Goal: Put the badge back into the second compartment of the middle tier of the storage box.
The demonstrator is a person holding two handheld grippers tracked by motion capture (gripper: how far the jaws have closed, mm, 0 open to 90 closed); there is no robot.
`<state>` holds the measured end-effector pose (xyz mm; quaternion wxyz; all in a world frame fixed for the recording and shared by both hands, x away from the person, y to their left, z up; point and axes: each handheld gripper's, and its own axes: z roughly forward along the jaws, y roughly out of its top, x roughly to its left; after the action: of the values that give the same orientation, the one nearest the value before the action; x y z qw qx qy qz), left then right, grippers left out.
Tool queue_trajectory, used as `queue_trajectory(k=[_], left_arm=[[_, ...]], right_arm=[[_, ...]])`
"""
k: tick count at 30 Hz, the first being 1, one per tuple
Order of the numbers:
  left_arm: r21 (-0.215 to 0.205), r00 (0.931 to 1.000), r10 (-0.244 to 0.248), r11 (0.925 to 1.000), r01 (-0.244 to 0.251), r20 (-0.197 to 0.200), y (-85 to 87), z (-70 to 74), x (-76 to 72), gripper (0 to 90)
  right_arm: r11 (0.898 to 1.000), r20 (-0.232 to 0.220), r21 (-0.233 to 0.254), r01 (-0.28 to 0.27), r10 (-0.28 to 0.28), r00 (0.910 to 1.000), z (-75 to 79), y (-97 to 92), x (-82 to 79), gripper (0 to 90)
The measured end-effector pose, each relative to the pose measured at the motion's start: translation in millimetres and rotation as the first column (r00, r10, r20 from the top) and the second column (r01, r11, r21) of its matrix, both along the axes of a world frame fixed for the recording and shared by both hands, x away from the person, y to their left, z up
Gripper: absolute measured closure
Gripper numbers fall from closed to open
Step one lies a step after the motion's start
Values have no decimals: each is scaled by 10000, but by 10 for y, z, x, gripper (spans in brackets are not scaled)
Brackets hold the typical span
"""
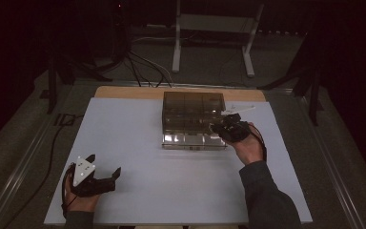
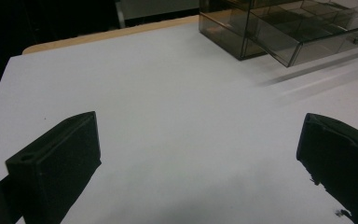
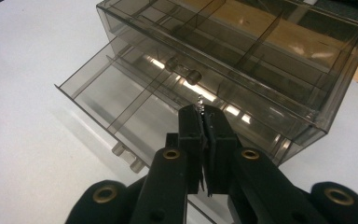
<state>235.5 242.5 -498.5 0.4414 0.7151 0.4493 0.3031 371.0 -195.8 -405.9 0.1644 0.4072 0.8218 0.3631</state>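
Observation:
A smoky see-through drawer box (image 1: 193, 107) stands at the far middle of the white board (image 1: 147, 143). Its bottom drawer (image 1: 190, 140) is pulled out toward me, and its compartments (image 3: 121, 93) look bare. My right gripper (image 1: 217, 128) hovers over the drawer's right end, jaws pressed together (image 3: 204, 114). A tiny silvery thing (image 3: 199, 101) pokes out at the tips; I cannot tell what it is. My left gripper (image 1: 106, 165) rests near the board's front left corner, jaws wide open (image 2: 198, 135) with only white board between them.
The box (image 2: 261, 28) with its open drawer (image 2: 326, 39) lies far to the upper right of the left gripper. A knob (image 3: 182, 70) sits on the shut upper drawer. A wooden table edge (image 1: 124, 92) shows behind the board. A white stand (image 1: 214, 28) and cables (image 1: 143, 67) occupy the dark floor beyond.

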Motion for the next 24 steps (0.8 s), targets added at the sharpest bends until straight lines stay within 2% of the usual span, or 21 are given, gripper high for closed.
queue_trajectory(k=[24], left_arm=[[-1,10000,-23,10000,23,17,2,2,1,6]], right_arm=[[9990,-470,32,-455,456,9978,-152,243,94,878]])
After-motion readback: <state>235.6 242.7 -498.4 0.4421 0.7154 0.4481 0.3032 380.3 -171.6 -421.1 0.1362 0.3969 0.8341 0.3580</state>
